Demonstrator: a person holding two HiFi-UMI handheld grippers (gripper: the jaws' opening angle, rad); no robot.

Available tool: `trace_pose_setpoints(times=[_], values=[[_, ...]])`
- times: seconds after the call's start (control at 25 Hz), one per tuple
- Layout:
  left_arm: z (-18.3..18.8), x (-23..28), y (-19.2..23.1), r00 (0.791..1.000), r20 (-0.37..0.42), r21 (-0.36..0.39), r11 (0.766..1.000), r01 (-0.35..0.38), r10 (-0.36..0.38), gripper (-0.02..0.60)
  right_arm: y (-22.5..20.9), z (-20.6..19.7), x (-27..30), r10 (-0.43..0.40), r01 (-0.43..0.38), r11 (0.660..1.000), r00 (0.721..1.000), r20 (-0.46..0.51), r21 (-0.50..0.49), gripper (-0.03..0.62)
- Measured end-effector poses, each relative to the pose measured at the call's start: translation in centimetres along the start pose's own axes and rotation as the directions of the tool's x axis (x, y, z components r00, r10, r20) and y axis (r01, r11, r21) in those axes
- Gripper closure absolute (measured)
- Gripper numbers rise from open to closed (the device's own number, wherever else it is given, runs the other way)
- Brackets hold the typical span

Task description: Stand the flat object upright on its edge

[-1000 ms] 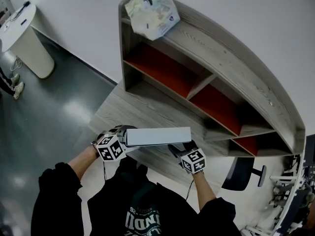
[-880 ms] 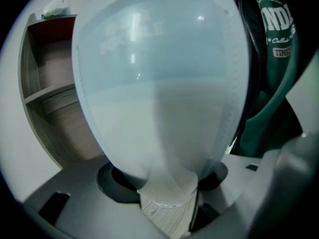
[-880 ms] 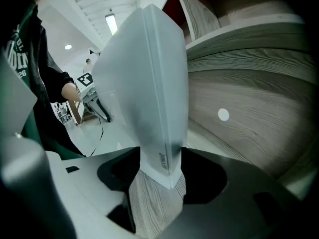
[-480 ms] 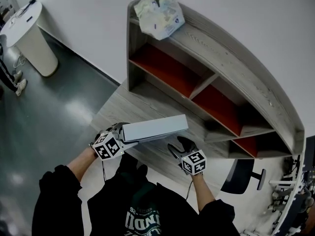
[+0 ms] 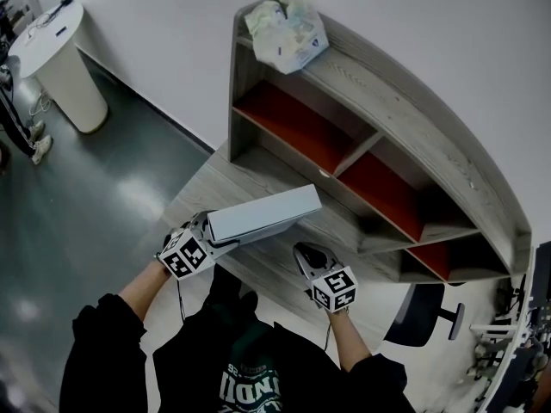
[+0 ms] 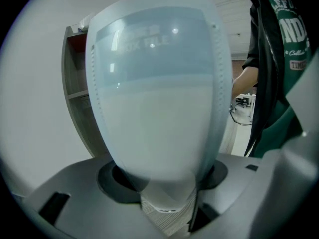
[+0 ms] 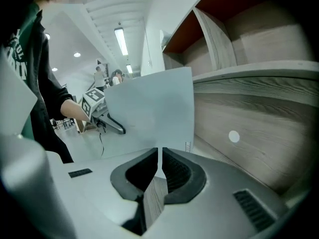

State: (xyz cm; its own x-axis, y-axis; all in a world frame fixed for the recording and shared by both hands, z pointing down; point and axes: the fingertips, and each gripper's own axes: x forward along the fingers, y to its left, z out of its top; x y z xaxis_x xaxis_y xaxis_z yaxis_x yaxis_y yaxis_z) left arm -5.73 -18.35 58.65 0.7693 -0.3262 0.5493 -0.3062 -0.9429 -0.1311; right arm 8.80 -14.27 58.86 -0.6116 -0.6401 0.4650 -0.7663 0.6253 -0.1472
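Observation:
The flat object is a pale grey box file [image 5: 258, 216]; it hangs in the air above the wooden desk [image 5: 215, 183], its far end tilted upward. My left gripper [image 5: 209, 231] is shut on its near left end; in the left gripper view the box file [image 6: 159, 83] fills the frame between the jaws of the left gripper [image 6: 162, 185]. My right gripper [image 5: 305, 253] sits below the file's right end, apart from it. Its jaws have just been closing and stand shut with nothing between them; the right gripper [image 7: 159, 164] looks toward the box file [image 7: 152, 111].
A curved wooden shelf unit [image 5: 405, 136] with red back panels stands on the desk, a crumpled plastic bag [image 5: 288, 31] on its top. A white round stand [image 5: 58, 58] is on the dark floor at far left. An office chair [image 5: 422, 312] is at lower right.
The right gripper let go of the file's right end, drew away below it and shut. The left gripper alone lifted the file, whose far end swung upward.

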Motion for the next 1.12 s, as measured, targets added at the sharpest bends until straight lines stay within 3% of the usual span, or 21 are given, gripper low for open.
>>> trace_pose_setpoints(times=[0.36,0.56,1.12], values=[[-0.8,-1.0,2.4,0.99,0.002,-0.122,0.983,-0.137,0.139,0.306,1.3,2.0,0.7,-0.024,0.024,1.0,0.998,0.057,0.01,0.543],[-2.0,-1.4,4.2,0.972,-0.026,-0.191,0.954,-0.233,0.232,0.305,1.3,2.9,0.7,-0.075,0.073,0.997,0.993,0.086,0.032,0.543],[-3.5,-2.1,8.7,0.918,-0.066,-0.307,0.867,-0.391,0.391,0.305,2.5,4.4,1.0,-0.061,0.053,0.997,0.988,0.142,0.062,0.543]])
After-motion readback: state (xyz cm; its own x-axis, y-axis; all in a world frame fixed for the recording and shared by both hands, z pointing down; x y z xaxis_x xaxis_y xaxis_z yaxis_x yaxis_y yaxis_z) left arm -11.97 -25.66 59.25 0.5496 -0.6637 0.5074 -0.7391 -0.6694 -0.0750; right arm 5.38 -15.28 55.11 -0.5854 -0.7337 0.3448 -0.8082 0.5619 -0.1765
